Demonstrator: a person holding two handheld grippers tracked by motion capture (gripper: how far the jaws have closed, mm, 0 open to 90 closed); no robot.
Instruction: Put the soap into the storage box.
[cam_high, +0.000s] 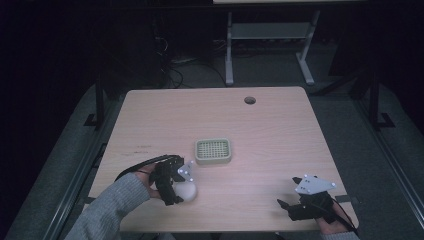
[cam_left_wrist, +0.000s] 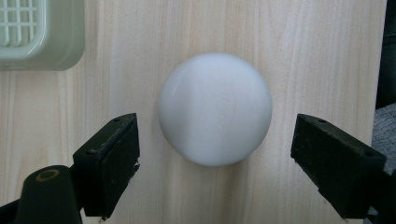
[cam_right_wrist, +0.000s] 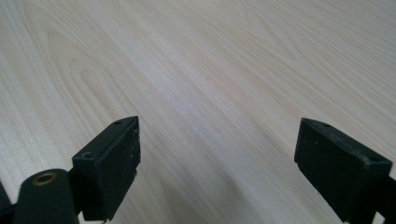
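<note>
White ball (cam_left_wrist: 215, 108): is being rested on the wooden table (cam_high: 270, 125), near its front left part, just in front of the basket.
Left gripper (cam_left_wrist: 215, 161): is being held over the ball with jaws spread wide, one on each side, neither touching it; nothing is being gripped.
Green basket (cam_high: 213, 151): is being left near the table's middle, close beside the left gripper.
Right gripper (cam_high: 289, 191): is being held low at the front right corner, jaws wide apart over bare wood, empty.
</note>
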